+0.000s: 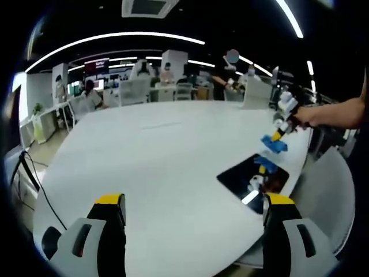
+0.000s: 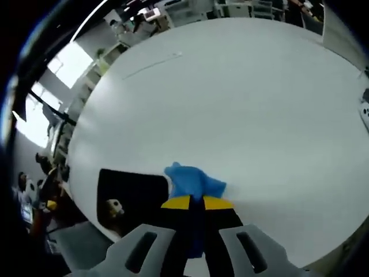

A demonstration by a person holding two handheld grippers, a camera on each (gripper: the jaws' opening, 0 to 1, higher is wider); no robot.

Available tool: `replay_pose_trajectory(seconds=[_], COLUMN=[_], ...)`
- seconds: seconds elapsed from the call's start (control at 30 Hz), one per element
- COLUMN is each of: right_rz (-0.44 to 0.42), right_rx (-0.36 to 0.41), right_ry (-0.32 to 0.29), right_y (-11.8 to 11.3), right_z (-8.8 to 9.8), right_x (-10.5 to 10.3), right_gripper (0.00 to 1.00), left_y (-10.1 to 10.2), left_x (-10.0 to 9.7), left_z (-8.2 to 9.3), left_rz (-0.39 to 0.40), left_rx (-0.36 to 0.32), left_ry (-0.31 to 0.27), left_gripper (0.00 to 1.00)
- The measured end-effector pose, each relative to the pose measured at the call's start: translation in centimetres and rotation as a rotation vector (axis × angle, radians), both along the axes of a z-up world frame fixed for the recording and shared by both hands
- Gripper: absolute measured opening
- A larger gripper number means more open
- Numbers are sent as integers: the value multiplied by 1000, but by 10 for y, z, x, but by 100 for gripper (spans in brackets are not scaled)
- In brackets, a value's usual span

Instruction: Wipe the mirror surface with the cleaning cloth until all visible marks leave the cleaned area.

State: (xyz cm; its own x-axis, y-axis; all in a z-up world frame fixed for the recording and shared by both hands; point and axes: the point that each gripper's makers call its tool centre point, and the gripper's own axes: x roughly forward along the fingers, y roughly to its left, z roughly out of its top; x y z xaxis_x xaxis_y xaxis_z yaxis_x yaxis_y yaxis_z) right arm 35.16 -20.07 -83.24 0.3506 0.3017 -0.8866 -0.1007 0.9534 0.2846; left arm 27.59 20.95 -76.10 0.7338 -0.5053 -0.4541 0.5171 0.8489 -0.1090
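Observation:
The mirror (image 1: pixel 245 180) is a dark rectangular pane lying flat near the white table's right edge. In the left gripper view my right gripper (image 1: pixel 278 135) comes in from the right, held by a hand (image 1: pixel 305 118), and is shut on a blue cleaning cloth (image 1: pixel 273 144) hanging just above the mirror's far end. The cloth is reflected in the glass. In the right gripper view the cloth (image 2: pixel 193 181) is pinched between the yellow-tipped jaws of the right gripper (image 2: pixel 196 203), just right of the mirror (image 2: pixel 130 190). My left gripper (image 1: pixel 195 201) stands wide open over bare table, left of the mirror.
The large white oval table (image 1: pixel 150 156) stretches far ahead. A grey chair (image 1: pixel 328 184) sits by the table's right edge near the mirror. Black cables (image 1: pixel 29 173) hang at the left edge. People and more chairs (image 1: pixel 135 89) are at the far side.

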Motion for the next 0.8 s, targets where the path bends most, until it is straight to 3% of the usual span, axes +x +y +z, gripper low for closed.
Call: replay_pose_trajectory(seconds=[0.3, 0.6, 0.73, 0.77, 0.8], right_rz=[51, 71, 93, 115, 119], right_rx=[3, -8, -33, -62, -122], right_ry=[30, 46, 65, 85, -11], right_y=[36, 50, 58, 60, 50], right_z=[-8, -16, -32, -44, -41], right_x=[4, 7, 5, 0, 15], right_gripper=[0, 0, 0, 0, 0], left_y=[3, 2, 0, -1, -2], left_x=[-6, -3, -4, -4, -5], left_z=[-5, 0, -7, -9, -11], left_rz=[0, 5, 1, 2, 1], left_rx=[-5, -21, -10, -12, -14], left_ry=[10, -11, 9, 14, 16], left_gripper=[100, 100, 100, 100, 100])
